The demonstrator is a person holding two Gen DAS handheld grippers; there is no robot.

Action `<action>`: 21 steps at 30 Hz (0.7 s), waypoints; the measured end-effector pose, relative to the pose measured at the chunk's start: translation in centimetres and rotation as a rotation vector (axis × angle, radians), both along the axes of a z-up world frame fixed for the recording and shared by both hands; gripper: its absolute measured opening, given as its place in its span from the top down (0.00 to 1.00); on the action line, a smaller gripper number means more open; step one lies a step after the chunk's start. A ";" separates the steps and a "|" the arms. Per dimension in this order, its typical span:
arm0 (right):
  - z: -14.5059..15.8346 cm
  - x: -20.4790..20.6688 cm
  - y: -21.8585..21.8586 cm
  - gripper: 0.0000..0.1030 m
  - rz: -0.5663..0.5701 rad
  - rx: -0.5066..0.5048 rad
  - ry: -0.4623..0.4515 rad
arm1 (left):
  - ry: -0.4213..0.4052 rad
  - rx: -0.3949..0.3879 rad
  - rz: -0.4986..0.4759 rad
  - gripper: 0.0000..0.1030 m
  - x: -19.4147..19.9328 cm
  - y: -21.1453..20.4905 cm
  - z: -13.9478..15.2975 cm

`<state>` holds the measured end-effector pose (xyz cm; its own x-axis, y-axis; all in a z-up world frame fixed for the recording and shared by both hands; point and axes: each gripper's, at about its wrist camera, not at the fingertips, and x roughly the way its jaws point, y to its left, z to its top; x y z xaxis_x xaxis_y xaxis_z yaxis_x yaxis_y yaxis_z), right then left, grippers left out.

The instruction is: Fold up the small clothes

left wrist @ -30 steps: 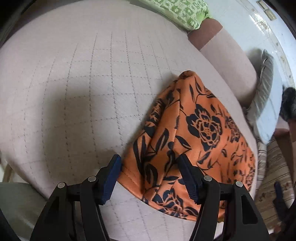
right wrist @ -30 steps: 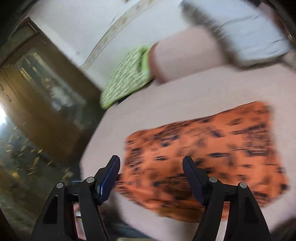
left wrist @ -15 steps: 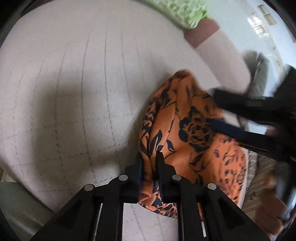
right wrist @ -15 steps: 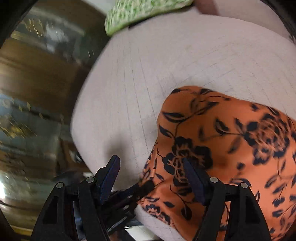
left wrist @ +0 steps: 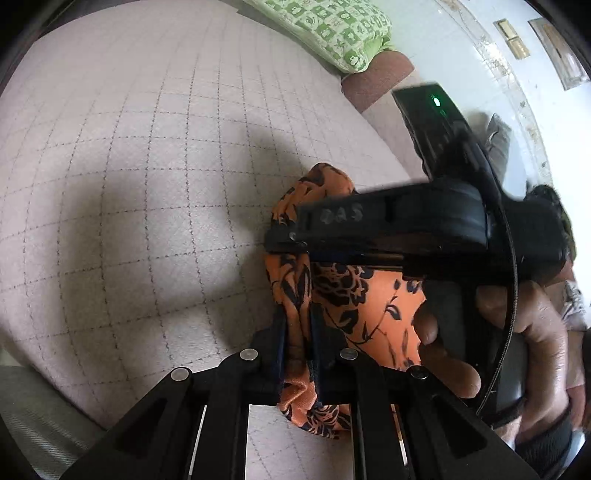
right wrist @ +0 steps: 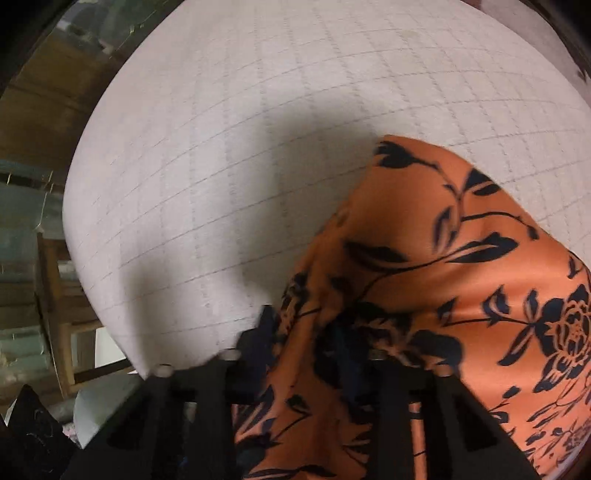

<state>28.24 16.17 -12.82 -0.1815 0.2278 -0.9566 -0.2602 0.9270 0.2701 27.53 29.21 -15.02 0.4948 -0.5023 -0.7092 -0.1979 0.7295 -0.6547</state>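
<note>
Here, a light, limp orange floral garment (left wrist: 369, 295) is pinched at its bunched edge by the left gripper (left wrist: 297, 354), jaws nearly shut; the right gripper (right wrist: 314, 354), jaws just closing, clamps a neighbouring fold.

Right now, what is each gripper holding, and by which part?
Both hold the orange floral garment. The left gripper pinches its bunched near edge. The right gripper, which has just been closing, has cloth gathered between its fingers.

Green patterned pillow (left wrist: 332, 33) sits at the far edge of the quilted pink mattress (left wrist: 147, 166), grey cushion (left wrist: 498, 144) beyond.
</note>
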 end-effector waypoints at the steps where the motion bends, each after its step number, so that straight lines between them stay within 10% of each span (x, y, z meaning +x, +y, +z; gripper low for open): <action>1: 0.2 -0.2 -0.3 0.84 0.008 0.007 -0.003 | -0.009 0.003 -0.002 0.91 0.0 -0.1 0.2; 10: 7.4 -3.0 -5.1 0.89 -0.061 0.209 -0.186 | -0.304 0.203 -0.079 0.91 -4.7 -4.5 7.7; 21: 18.2 -12.5 -29.3 0.89 -0.463 0.611 -0.460 | -0.536 0.322 -0.427 0.91 -10.8 -22.5 17.0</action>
<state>15.74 -13.11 5.38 0.4267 0.6768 -0.5999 -0.1000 0.6945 0.7125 16.73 6.73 1.98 0.6218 -0.5366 -0.5704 0.4306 0.8426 -0.3234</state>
